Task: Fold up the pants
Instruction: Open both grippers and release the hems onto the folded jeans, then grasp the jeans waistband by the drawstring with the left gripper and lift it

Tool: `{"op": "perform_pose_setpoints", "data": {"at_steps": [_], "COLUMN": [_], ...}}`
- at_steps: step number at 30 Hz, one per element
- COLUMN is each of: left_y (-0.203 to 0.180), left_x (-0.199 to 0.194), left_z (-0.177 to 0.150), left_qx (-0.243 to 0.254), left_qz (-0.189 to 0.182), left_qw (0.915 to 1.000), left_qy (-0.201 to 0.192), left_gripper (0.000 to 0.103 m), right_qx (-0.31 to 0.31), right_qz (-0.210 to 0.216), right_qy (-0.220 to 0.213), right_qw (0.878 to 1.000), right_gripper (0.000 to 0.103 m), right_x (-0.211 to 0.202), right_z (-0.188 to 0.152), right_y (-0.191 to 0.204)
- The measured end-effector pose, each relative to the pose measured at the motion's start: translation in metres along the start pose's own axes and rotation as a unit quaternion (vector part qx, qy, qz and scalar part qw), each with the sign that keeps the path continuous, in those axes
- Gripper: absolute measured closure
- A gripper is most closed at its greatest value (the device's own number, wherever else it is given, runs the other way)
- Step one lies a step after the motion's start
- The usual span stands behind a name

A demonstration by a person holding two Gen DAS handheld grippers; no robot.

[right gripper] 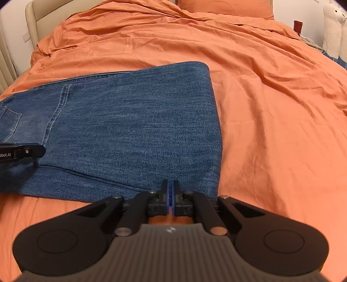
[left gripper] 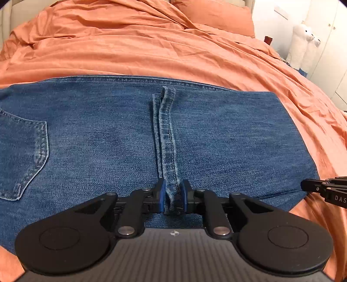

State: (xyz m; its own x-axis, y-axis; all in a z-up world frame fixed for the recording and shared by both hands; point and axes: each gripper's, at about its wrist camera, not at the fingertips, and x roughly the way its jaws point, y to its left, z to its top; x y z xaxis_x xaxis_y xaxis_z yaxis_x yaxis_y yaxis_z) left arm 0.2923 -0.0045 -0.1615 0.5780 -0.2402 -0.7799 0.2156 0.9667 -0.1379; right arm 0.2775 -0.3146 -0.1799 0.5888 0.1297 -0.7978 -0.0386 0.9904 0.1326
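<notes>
**Jeans folded on an orange bed, hem pinched on the left**

Left wrist view: the blue jeans (left gripper: pixel 121 134) lie flat across the near part of a bed covered by a rumpled orange duvet (left gripper: pixel 151 45). A back pocket (left gripper: pixel 23 156) shows at the left edge of the denim, and a doubled hem strip (left gripper: pixel 166 138) runs from the far edge of the jeans toward the camera. The left gripper (left gripper: pixel 172 196) has its blue pads (left gripper: pixel 162 198) set narrowly apart with the near end of that hem strip between them, pressing on it from both sides. The tip of the other gripper enters at the right edge, over the corner of the denim. Beyond the duvet sits an orange pillow (left gripper: pixel 216 17); to the right stand white walls, a white llama plush toy (left gripper: pixel 303 43) and a small dark red object (left gripper: pixel 268 40).

Right wrist view: the jeans (right gripper: pixel 130 134) lie to the left of centre, their folded right edge running straight toward the camera, with open duvet (right gripper: pixel 271 108) to the right. The right gripper (right gripper: pixel 171 195) has its pads fully together at the near edge of the denim; whether any cloth is caught between them cannot be told. A beige padded headboard (right gripper: pixel 36 19) stands at the far left, the plush toy (right gripper: pixel 334 23) at the far right.
</notes>
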Motion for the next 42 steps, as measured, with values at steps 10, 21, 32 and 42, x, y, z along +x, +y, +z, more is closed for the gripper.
{"op": "perform_pose_setpoints", "data": {"at_steps": [10,21,32,42], "left_y": [0.022,0.135,0.264,0.367], "left_x": [-0.089,-0.162,-0.188,-0.171], "left_z": [0.013,0.019,-0.025,-0.087], "left_qx": [-0.039,-0.190,-0.284,-0.448], "left_qz": [0.062,0.115,0.082,-0.005], "left_qw": [0.9950,0.9659,0.9470,0.8784], "left_qy": [-0.067,-0.133,-0.126,-0.166], "left_gripper": [0.062,0.056,0.042,0.032], "right_qx": [-0.058,-0.134,-0.212,-0.202], "right_qz": [0.008,0.059,0.065,0.064], "right_qy": [-0.105,-0.102,-0.038,0.025], "right_qw": [0.993,0.984,0.974,0.977], "right_gripper": [0.099,0.077,0.077,0.077], "right_x": [-0.047,-0.051,-0.001,0.047], "right_z": [0.014,0.032,0.078,0.089], "right_y": [0.040,0.114,0.171,0.187]}}
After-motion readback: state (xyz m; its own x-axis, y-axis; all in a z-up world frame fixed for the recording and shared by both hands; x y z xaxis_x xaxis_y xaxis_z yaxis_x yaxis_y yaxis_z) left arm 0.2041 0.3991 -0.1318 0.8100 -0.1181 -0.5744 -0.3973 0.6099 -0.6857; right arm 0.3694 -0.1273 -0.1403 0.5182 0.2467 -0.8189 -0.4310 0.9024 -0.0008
